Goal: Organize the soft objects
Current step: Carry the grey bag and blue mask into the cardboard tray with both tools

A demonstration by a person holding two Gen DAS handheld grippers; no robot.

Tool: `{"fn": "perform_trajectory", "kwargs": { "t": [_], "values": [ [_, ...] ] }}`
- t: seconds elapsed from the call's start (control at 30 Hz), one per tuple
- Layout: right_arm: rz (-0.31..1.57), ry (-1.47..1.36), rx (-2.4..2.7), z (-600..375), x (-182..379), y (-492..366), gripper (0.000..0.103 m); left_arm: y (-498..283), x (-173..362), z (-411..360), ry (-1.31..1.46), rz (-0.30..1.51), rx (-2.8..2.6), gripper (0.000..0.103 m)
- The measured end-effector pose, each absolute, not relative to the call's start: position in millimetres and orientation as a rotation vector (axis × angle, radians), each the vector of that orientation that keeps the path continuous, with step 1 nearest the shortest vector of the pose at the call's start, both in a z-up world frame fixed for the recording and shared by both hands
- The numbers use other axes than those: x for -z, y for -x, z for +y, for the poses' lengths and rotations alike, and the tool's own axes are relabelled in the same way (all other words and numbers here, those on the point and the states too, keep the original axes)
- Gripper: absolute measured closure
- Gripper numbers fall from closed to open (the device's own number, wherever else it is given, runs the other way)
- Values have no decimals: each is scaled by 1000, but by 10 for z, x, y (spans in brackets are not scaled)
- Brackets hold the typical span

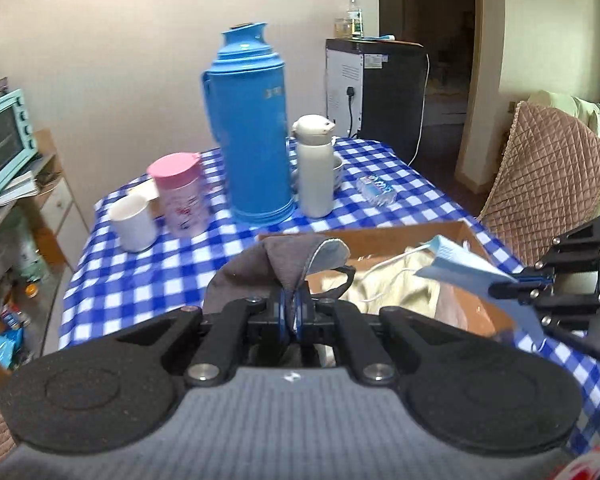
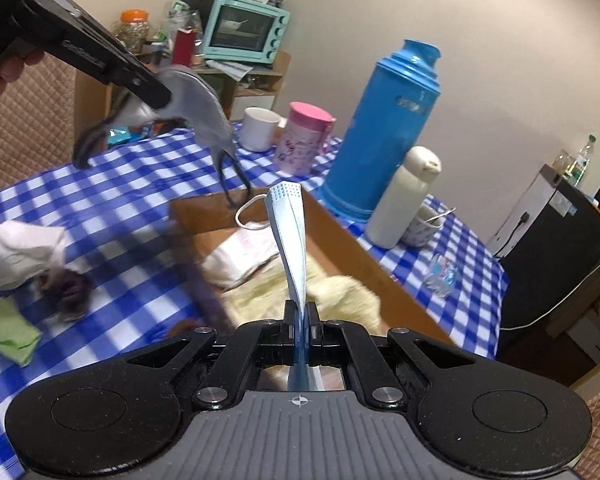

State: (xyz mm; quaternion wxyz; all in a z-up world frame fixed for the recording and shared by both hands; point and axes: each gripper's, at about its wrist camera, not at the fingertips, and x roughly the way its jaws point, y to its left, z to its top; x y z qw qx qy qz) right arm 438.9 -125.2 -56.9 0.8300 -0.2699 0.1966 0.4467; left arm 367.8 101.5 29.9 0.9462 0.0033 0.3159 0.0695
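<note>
The left hand-held gripper (image 1: 291, 307) was clamped on a grey face mask (image 1: 288, 260), which rose from the closed jaws and folded over toward the right, its dark ear loops hanging down; in the right wrist view this mask (image 2: 198, 96) hung in the air above the near-left corner of the cardboard box (image 2: 340, 236). The right hand-held gripper (image 2: 301, 314) was pinched shut on a folded light-blue face mask (image 2: 288, 236), whose long axis ran straight away from the jaws toward the far side of the box. The box sat on the blue-checked bench (image 2: 112, 200) and held cream and white cloths (image 2: 340, 292). A white cloth (image 2: 24, 256) and a green cloth (image 2: 8, 332) lay on the bench left of the box. A blue thermos (image 1: 252, 128), white bottle (image 1: 315, 168), pink cup (image 1: 182, 194) and white mug (image 1: 132, 222) stood beyond it.
</note>
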Motion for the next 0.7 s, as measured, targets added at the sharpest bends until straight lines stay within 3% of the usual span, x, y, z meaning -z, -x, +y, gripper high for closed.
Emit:
{"fn": "perform_trajectory", "kwargs": {
  "t": [0.37,0.7],
  "values": [
    [458,527,-923,-1167,821,-5027,101,-4620,128,905,5,726,-106,98],
    [570,477,-934,-1096,1190,-5347,101,-5024,662,876,7,835,-102,98]
  ]
}}
